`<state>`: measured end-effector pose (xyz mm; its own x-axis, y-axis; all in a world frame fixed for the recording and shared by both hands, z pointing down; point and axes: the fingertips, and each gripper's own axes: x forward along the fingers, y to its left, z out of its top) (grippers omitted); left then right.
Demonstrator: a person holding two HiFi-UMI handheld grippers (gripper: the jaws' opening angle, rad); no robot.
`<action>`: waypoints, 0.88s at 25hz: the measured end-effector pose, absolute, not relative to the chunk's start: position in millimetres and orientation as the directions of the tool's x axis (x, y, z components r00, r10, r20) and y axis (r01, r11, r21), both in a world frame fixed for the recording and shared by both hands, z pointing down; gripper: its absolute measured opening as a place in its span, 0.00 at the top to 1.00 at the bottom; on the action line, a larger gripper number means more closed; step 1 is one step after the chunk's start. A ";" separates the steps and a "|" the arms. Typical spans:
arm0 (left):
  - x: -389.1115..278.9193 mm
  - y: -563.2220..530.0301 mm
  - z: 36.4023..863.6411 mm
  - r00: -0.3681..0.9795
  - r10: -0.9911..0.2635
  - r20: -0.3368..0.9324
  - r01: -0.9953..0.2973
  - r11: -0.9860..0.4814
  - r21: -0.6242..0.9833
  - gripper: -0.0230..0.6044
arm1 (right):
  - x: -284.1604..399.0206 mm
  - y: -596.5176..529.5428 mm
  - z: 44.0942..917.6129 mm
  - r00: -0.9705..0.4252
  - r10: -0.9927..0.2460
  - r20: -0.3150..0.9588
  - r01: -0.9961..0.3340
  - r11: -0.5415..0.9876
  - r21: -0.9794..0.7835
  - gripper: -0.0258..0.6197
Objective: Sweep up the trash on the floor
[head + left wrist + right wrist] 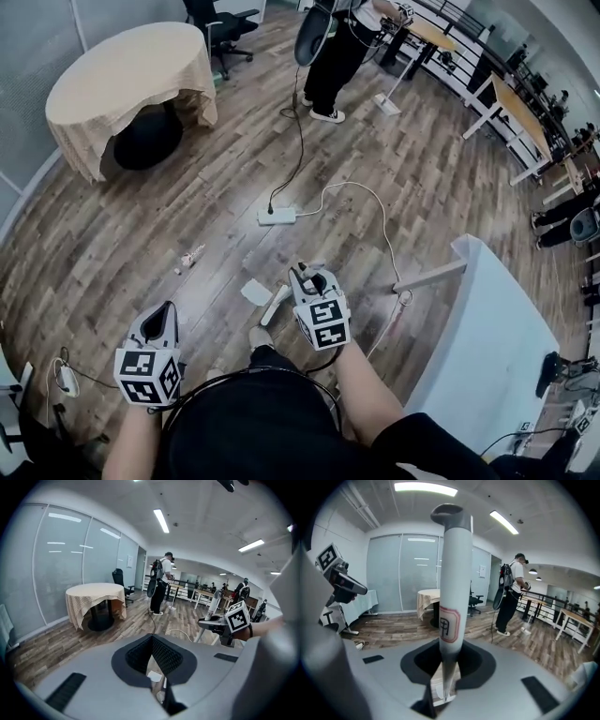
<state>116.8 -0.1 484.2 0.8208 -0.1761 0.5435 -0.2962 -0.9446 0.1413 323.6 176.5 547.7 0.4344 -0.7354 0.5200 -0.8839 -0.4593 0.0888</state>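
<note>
Head view: wood-plank floor [234, 169]. Left hand-held gripper [166, 315], low at the left, jaw tips pointing forward. Right hand-held gripper [307, 278], near centre, with a white handle [277, 302] slanting down beside it to the floor. Trash, two items: a pale paper scrap [255, 292] lying just left of the handle's lower end, and a small wrapper-like piece [191, 256] further left, well apart from both grippers. White power strip [277, 216] with cables, beyond the scrap. Round bench under a checked cloth [131, 80], far left. White bench [487, 328], right edge. A standing person in dark trousers [333, 52], top centre. Left gripper view: ribbed pads pressed together at their tips, nothing between them; through the gap below the tips a patch of floor shows with the paper scrap on it. The right hand-held gripper appears at the right with the handle upright in it. Right gripper view: jaws pinching the white handle, which rises straight up the middle of the frame (red-edged label partway up, dark cap at the top); the tool's working end cannot be made out.
</note>
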 end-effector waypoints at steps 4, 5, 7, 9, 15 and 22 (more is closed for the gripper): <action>130.5 -2.1 490.5 0.796 -0.215 0.566 -0.340 -0.932 0.124 0.97 | 335.0 170.3 584.9 0.368 -0.727 0.579 -0.919 -0.381 0.105 0.84; 133.9 -3.5 490.9 0.791 -0.226 0.569 -0.352 -0.928 0.120 0.97 | 337.5 167.0 592.7 0.349 -0.727 0.592 -0.927 -0.362 0.102 0.84; 138.1 -4.7 492.4 0.779 -0.249 0.575 -0.379 -0.918 0.116 0.97 | 340.4 160.5 606.2 0.309 -0.724 0.616 -0.942 -0.321 0.096 0.84; 138.2 -3.3 496.0 0.764 -0.271 0.585 -0.408 -0.906 0.113 0.97 | 341.7 154.2 617.6 0.275 -0.719 0.638 -0.956 -0.276 0.101 0.84; 118.0 -7.9 502.6 0.706 -0.347 0.618 -0.504 -0.858 0.094 0.97 | 340.1 108.2 633.6 0.177 -0.745 0.643 -0.983 -0.163 0.083 0.84; 74.2 -17.2 500.1 0.638 -0.443 0.630 -0.618 -0.783 0.075 0.97 | 314.0 43.7 635.9 0.079 -0.764 0.640 -0.997 -0.046 0.068 0.84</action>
<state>74.2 -17.2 500.1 0.6382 -0.4431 0.6295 -0.6176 -0.7830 0.0749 314.0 43.7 635.9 0.0790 -0.7640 0.6404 -0.9966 -0.0465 0.0675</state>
